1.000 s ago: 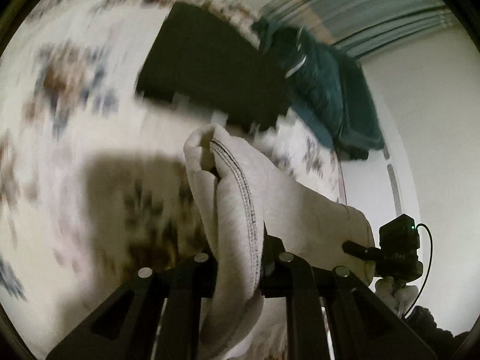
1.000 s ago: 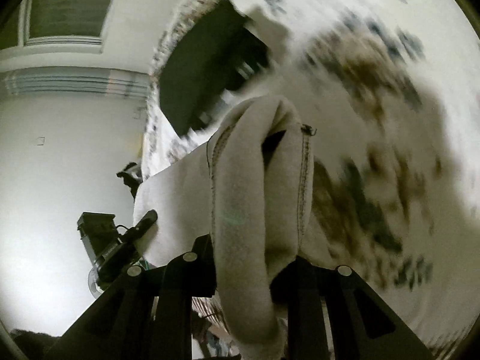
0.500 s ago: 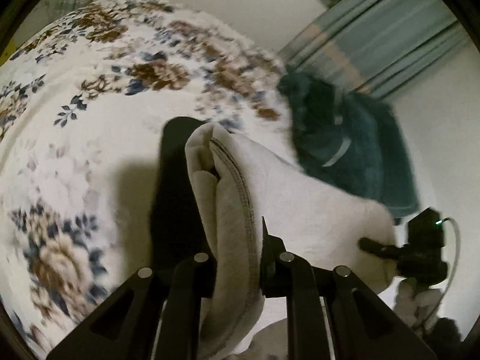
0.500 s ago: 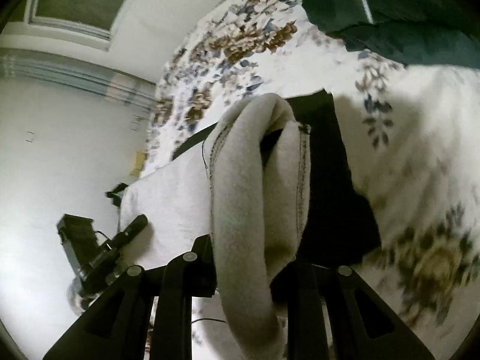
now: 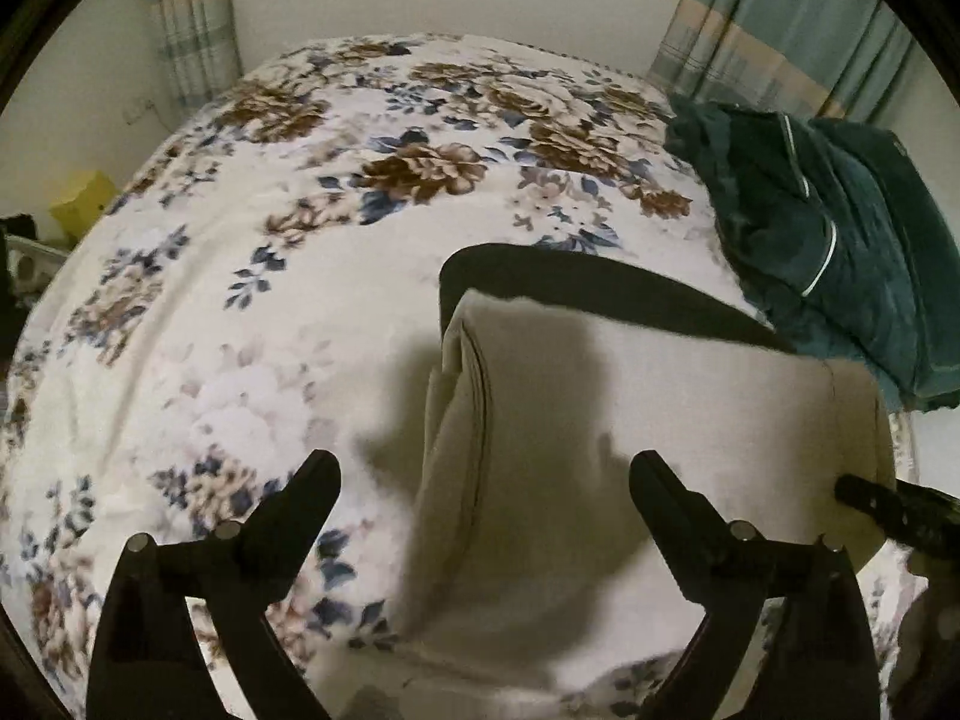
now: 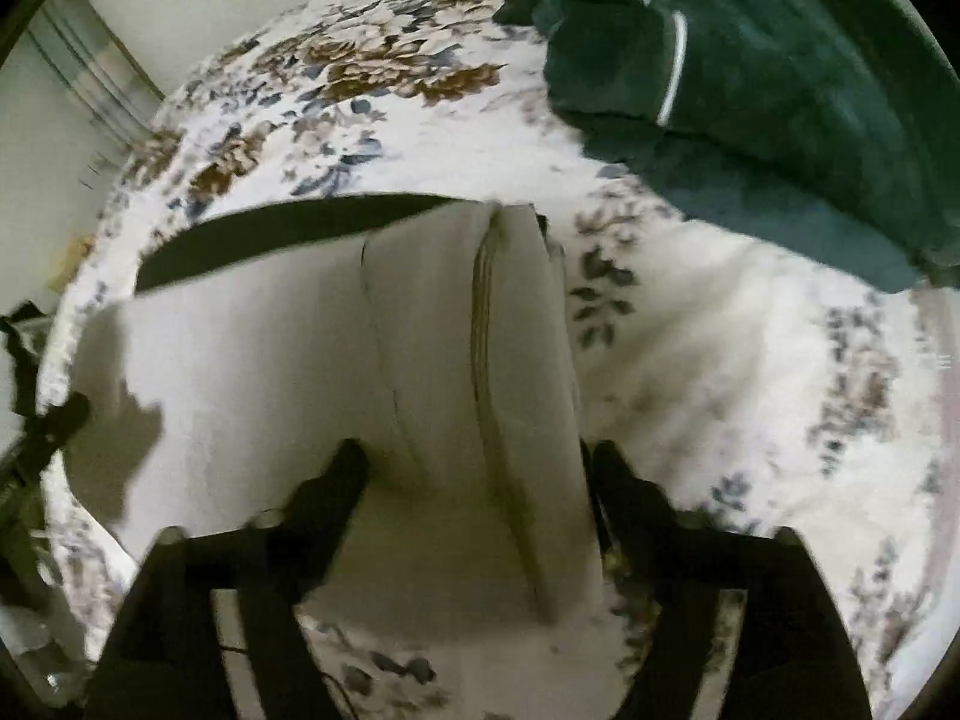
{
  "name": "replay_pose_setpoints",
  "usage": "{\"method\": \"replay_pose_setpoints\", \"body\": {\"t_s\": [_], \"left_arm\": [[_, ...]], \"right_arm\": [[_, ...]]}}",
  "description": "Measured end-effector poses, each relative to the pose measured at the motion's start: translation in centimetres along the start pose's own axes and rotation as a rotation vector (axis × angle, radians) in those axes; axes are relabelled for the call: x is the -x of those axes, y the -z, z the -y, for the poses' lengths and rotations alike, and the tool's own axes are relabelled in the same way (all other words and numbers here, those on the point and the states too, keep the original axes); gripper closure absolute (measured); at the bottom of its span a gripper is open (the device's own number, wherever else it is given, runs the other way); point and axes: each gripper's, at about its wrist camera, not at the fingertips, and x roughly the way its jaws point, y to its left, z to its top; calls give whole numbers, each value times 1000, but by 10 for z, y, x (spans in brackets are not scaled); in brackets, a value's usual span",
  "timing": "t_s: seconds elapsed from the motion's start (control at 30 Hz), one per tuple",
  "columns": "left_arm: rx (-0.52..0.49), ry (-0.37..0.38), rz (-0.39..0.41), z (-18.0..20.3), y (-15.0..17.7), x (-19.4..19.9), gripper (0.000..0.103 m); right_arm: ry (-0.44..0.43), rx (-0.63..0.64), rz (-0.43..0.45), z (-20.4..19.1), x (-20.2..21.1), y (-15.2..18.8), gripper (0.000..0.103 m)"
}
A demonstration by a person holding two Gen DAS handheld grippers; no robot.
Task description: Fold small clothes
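A folded cream garment (image 5: 630, 420) lies on the floral bedspread (image 5: 240, 330), overlapping a folded black garment (image 5: 570, 282) behind it. My left gripper (image 5: 483, 468) hovers over the cream garment's left folded edge, its jaws opening wide, the cloth lying under the gap and no pad pressing it. In the right wrist view my right gripper (image 6: 480, 456) is opening too, straddling the cream garment's (image 6: 270, 360) right seamed edge without gripping it. The black garment (image 6: 270, 234) shows as a dark strip beyond.
A crumpled dark green garment (image 5: 840, 240) with a white stripe lies at the bed's right side, also seen as the green garment (image 6: 750, 90) in the right wrist view. Curtains (image 5: 780, 18) hang behind the bed. A yellow box (image 5: 84, 210) sits off the bed's left.
Both grippers carried the cream garment across the bed over the black one, tipped downward, then let it go. The cream garment now lies flat and both pairs of jaws stand wide.
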Motion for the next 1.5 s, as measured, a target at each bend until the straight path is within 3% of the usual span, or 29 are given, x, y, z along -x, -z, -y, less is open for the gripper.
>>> {"method": "replay_pose_setpoints", "body": {"t_s": [0.03,0.2,0.37,0.67,1.13,1.5], "left_arm": [[-3,-12,-2,4,5,4,4],[-55,-78,-3,27,24,26,2],[-102,-110,40,49,40,73,2],[-98,-90,160,69,71,201,2],[-93,-70,361,97,138,409,2],[-97,-49,459,103,186,500,2]], "right_arm": [[35,4,3,-3,5,8,1],[150,5,15,-13,33,39,1],[212,-3,94,-15,87,66,1],[217,-12,243,-14,230,127,1],[164,-6,455,-6,461,255,1],[171,48,624,-1,586,342,1]]}}
